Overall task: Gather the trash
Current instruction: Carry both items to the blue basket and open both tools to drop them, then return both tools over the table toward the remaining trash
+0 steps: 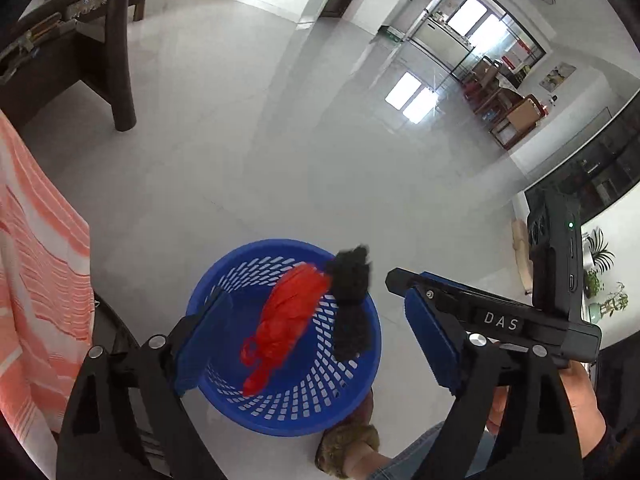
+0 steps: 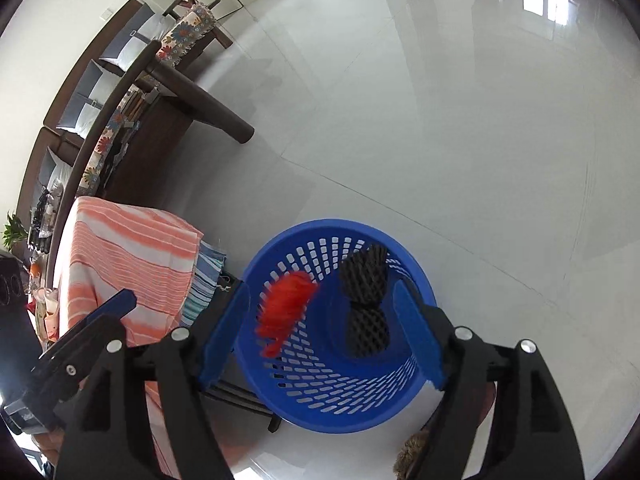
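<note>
Glossy white tile floor point(image 2: 420, 120), wide and bare beyond the basket in both views. Dark wooden furniture point(image 2: 188, 92) stands far-left, an orange-striped cloth point(image 2: 132, 256) drapes left of the basket, well clear of its rim in the left wrist view, nearer in the right wrist view.

Blue perforated basket point(image 1: 224, 276) sits on the floor, mouth up and facing both cameras. Two pieces of trash appear over its opening: a red plastic bag point(image 1: 286, 320) and a black foam mesh point(image 1: 352, 300). Both look blurred; cannot tell whether they rest on the inner wall or are in mid-air. Red bag's long axis runs diagonally in the left wrist view, lower-left to upper-right, knotted end lower-left. Black mesh is elongated too, long axis roughly near-to-far, its far end overlapping the basket's far-right rim in that view. In the right wrist view the red bag point(image 2: 286, 308) lies left, the black mesh point(image 2: 366, 304) right, side by side, apart.

Left gripper point(image 1: 316, 340) has jaws spread wide, nothing between the blue pads, basket framed in the gap. Right gripper point(image 2: 320, 328) likewise spread wide and empty, hovering above the basket; it shows at the right of the left wrist view with a hand point(image 1: 576, 404) under it. A furry brown slipper point(image 1: 348, 444) sits just beside the basket's near edge.
</note>
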`<state>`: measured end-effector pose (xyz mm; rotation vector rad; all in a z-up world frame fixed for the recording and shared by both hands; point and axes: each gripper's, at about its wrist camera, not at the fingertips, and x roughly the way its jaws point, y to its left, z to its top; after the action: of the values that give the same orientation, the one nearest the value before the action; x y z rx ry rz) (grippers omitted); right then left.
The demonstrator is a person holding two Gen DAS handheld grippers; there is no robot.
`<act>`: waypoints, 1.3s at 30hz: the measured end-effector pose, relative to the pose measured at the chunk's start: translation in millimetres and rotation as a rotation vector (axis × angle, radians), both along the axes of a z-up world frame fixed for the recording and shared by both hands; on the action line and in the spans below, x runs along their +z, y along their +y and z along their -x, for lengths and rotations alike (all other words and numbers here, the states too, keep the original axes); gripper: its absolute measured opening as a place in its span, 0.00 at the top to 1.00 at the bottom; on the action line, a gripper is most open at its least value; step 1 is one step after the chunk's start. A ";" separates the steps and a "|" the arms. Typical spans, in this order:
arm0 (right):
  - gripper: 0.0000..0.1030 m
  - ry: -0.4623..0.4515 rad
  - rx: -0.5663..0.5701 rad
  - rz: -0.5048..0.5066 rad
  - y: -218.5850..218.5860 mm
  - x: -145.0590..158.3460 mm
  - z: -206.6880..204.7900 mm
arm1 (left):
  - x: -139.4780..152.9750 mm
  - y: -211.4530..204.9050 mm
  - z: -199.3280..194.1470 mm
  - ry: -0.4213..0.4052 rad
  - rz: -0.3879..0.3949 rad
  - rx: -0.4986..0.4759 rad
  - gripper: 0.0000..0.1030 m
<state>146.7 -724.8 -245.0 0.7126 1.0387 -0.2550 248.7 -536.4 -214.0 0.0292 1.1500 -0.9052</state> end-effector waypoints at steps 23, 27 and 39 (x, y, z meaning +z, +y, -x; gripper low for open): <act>0.04 -0.317 0.529 0.439 366.8 102.6 12.6 | 98.3 367.2 98.6 -0.451 -0.378 0.440 0.05; 0.04 -0.235 0.598 0.450 414.6 98.5 -18.7 | 81.1 429.7 87.3 -0.440 -0.424 0.516 0.05; 0.04 -0.154 0.656 0.449 447.5 79.4 -58.6 | 41.7 497.1 59.9 -0.273 -0.343 0.586 0.05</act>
<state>205.3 -277.3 -165.6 -0.0321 0.9684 0.1363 188.8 -39.3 -172.3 0.0870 0.9672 -0.1735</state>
